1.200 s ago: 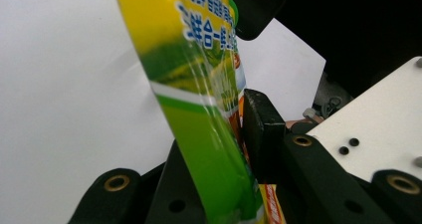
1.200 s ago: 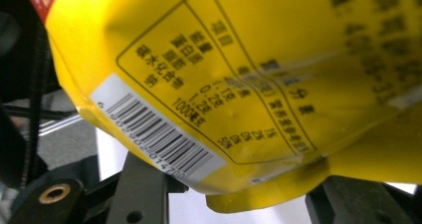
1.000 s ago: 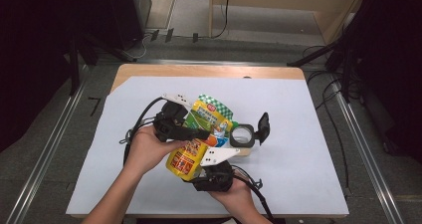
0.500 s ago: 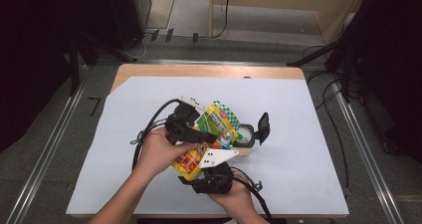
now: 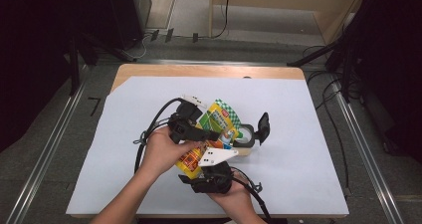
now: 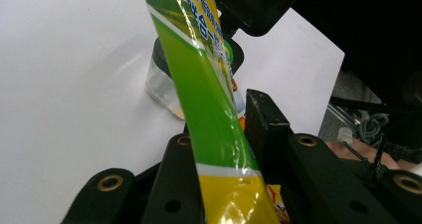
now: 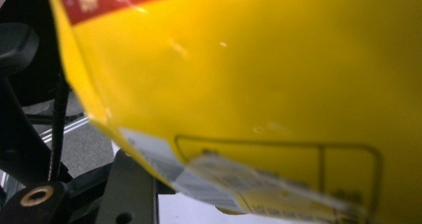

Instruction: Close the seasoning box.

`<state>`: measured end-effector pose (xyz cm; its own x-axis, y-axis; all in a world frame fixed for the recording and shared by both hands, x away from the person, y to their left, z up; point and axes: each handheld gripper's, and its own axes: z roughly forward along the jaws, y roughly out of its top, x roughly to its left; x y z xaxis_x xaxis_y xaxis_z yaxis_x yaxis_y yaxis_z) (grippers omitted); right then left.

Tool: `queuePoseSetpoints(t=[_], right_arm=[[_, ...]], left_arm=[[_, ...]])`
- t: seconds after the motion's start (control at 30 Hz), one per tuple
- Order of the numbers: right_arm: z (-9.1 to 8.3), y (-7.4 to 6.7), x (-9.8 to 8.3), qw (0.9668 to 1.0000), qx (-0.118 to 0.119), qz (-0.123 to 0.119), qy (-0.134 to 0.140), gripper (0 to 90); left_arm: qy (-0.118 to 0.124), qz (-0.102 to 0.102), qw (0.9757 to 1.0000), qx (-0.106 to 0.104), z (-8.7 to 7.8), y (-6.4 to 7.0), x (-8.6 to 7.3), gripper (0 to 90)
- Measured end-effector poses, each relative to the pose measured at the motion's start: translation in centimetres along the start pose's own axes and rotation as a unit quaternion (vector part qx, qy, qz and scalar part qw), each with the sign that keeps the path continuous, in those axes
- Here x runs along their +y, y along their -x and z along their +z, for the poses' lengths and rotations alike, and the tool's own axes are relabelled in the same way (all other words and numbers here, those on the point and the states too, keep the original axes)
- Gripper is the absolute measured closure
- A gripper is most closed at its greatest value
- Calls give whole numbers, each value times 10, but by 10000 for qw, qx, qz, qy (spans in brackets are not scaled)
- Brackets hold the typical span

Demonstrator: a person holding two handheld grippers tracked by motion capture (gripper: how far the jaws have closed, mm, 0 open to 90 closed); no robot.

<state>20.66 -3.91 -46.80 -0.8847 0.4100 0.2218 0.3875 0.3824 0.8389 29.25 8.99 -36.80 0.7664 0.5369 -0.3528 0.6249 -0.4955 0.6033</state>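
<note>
1. Left gripper view: the left gripper (image 6: 219, 149) has its two black jaws clamped on a green and yellow snack bag (image 6: 209, 109), which stands edge-on between them.
2. Right gripper view: the right gripper (image 7: 124, 184) meets the bag's yellow lower end (image 7: 259, 94); its jaws have just been opening, and whether they press the bag cannot be told.
3. High view: the bag (image 5: 215, 129) is held above the white table sheet (image 5: 308, 134).
4. Just beyond the bag sits a clear jar (image 5: 242, 136) with its black flip lid (image 5: 263, 126) raised.
</note>
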Motion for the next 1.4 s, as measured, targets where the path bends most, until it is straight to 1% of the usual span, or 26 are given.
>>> queuePoseSetpoints(t=[0.07, 0.2, 0.23, 0.3, 0.33, 0.37, 0.4, 0.43, 0.5, 0.57, 0.6, 0.73, 0.77, 0.8, 0.83, 0.9, 1.0, 1.07, 1.17, 1.2, 1.23, 1.3, 1.33, 1.4], right_arm=[[0, -1, 0, 10000, -38, 6, -29, 507], [1, -4, 0, 9996, -244, -38, -114, 492], [1, -5, 0, 9993, -334, -54, -139, 494], [1, -6, 0, 9991, -392, -47, -145, 512], [1, -6, 0, 9989, -435, -56, -170, 535], [0, -6, 0, 9988, -450, -74, -170, 564], [-1, -6, 1, 9988, -454, -103, -163, 573], [-1, -6, 1, 9988, -452, -81, -182, 575], [-2, -6, 2, 9990, -408, -67, -192, 586], [-3, -5, 3, 9993, -310, -53, -181, 601], [-4, -4, 4, 9996, -234, 6, -161, 608], [-7, 1, 6, 9998, -75, 169, -73, 626], [-7, 2, 6, 9998, -67, 173, -61, 627], [-8, 2, 6, 9998, -50, 185, -47, 628], [-9, 3, 7, 9998, -21, 201, 1, 629], [-11, 5, 7, 9995, 66, 290, 91, 631], [-13, 6, 7, 9993, 80, 360, 118, 634], [-13, 9, 7, 9986, 153, 483, 159, 635], [-14, 10, 7, 9976, 250, 608, 206, 638], [-14, 10, 7, 9973, 278, 641, 212, 640], [-14, 10, 8, 9969, 317, 681, 244, 641], [-15, 10, 8, 9969, 319, 656, 292, 642], [-16, 10, 9, 9972, 303, 627, 281, 643], [-16, 10, 9, 9977, 278, 563, 267, 642]], left_arm=[[20, -28, 10000, 19, 1, 0, 0, 760], [45, -46, 10000, -9, 2, 0, 1, 747], [39, -40, 10000, -20, 3, 1, 1, 746], [36, -53, 10000, -38, 4, 1, 3, 746], [29, -91, 9999, -55, 4, 0, 3, 747], [47, -150, 9998, -84, 5, -1, 3, 747], [26, -169, 9998, -122, 5, -2, 4, 744], [27, -182, 9998, -123, 5, -2, 4, 745], [5, -232, 9996, -133, 5, -2, 5, 747], [-19, -291, 9994, -169, 7, -3, 6, 750], [-33, -282, 9995, -167, 8, -3, 7, 753], [-115, -106, 9998, -85, 10, -1, 12, 758], [-122, -127, 9998, -100, 10, -1, 13, 755], [-109, -181, 9996, -170, 10, -1, 14, 745], [-118, -273, 9993, -233, 10, -2, 14, 724], [-120, -354, 9989, -284, 9, -3, 15, 700], [-203, -390, 9988, -236, 7, -1, 15, 705], [-287, -427, 9985, -168, 6, 0, 15, 701], [-409, -390, 9984, -10, 3, 4, 17, 701], [-435, -367, 9984, 4, 2, 5, 17, 699], [-410, -378, 9984, 10, 0, 6, 17, 697], [-374, -371, 9986, -16, -2, 7, 17, 699], [-371, -402, 9985, 0, -3, 7, 17, 705], [-391, -373, 9985, 61, -3, 7, 17, 775]])
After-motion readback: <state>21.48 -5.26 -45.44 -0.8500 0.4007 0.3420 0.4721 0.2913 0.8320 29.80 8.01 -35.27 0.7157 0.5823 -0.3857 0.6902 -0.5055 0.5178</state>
